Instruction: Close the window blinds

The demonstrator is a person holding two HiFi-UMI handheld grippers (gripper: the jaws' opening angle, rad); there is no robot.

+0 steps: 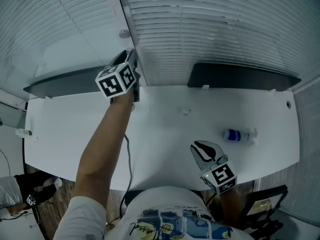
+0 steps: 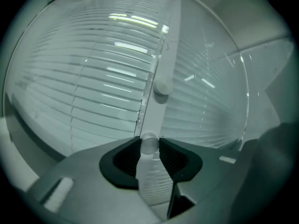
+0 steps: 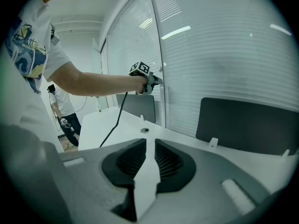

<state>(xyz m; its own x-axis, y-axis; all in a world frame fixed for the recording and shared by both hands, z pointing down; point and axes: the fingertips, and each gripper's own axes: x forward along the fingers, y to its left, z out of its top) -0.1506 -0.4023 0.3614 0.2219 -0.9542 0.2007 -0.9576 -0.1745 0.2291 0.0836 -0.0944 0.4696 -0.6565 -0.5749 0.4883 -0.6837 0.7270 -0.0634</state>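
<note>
Lowered white blinds cover the windows behind the desk. A clear wand hangs beside the white window post. My left gripper is raised to the post and shut on the wand's rounded end, one dark pad on each side. The right gripper view shows that gripper at arm's length against the window. My right gripper hovers low over the white desk near its front edge, its jaws a narrow gap apart with nothing between them.
A small bottle lies on the desk to the right. Two dark panels stand along the desk's back edge. A black cable trails across the desk from my left arm. Another person stands to the left.
</note>
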